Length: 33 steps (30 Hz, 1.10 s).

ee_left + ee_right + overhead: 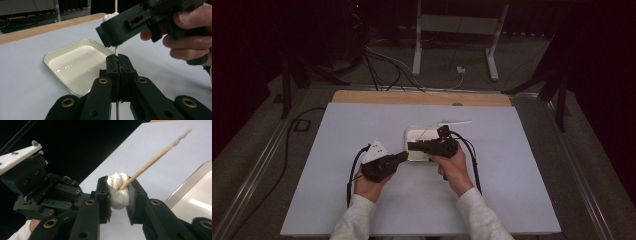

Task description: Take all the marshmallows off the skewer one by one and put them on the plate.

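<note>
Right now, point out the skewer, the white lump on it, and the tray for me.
wooden skewer (pixel 152 160), right gripper view, middle of the bare shaft.
white lump (pixel 119 191), right gripper view, its front face between the right gripper's pads.
tray (pixel 51 56), left gripper view, the near-left metal rim.

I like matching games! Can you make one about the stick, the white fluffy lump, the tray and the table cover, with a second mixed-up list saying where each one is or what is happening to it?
Things:
1. thin wooden stick
2. white marshmallow-like lump
3. shallow white metal tray
4. pale blue table sheet

States:
A. lying flat under everything
B. squeezed by the right gripper fingers
C. clamped upright by the left gripper fingers
D. resting on the sheet, nothing solid in it

Pairs: 1-C, 2-B, 3-D, 4-A
</note>
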Motion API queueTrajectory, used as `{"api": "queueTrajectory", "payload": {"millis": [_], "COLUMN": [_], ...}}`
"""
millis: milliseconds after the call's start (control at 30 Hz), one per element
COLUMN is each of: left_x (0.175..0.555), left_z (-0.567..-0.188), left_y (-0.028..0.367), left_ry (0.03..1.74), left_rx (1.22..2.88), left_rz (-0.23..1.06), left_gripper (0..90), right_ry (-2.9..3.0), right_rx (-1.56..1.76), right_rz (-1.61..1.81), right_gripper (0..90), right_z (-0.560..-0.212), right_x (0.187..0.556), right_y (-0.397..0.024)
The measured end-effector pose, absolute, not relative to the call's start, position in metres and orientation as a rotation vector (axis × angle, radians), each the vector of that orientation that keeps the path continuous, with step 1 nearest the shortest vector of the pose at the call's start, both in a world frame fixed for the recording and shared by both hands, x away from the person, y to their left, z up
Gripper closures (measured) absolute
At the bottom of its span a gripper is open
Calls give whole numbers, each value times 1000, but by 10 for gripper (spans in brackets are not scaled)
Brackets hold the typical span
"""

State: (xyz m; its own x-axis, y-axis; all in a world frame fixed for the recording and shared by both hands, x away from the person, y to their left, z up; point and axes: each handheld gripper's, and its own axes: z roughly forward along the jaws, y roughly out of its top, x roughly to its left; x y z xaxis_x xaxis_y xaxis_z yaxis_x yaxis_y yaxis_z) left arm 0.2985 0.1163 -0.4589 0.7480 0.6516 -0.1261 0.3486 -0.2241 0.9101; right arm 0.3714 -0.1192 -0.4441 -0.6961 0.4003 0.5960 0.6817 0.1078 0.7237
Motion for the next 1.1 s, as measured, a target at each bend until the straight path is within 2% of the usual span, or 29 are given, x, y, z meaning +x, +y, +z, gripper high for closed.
{"api": "queueTrajectory", "payload": {"millis": [433, 1100], "left_x": [298, 298], "left_z": [-460, -461], "left_y": [114, 118], "left_ry": [741, 750], "left_rx": [1880, 1904], "left_rz": [345, 366], "left_gripper": [900, 900], "right_ry": [-2109, -2099], "right_rx": [-1173, -1243], "right_rz": [-1711, -1749], "right_gripper": [772, 776], "right_z": [-426, -421], "right_x": [378, 384], "right_y": [-156, -172]}}
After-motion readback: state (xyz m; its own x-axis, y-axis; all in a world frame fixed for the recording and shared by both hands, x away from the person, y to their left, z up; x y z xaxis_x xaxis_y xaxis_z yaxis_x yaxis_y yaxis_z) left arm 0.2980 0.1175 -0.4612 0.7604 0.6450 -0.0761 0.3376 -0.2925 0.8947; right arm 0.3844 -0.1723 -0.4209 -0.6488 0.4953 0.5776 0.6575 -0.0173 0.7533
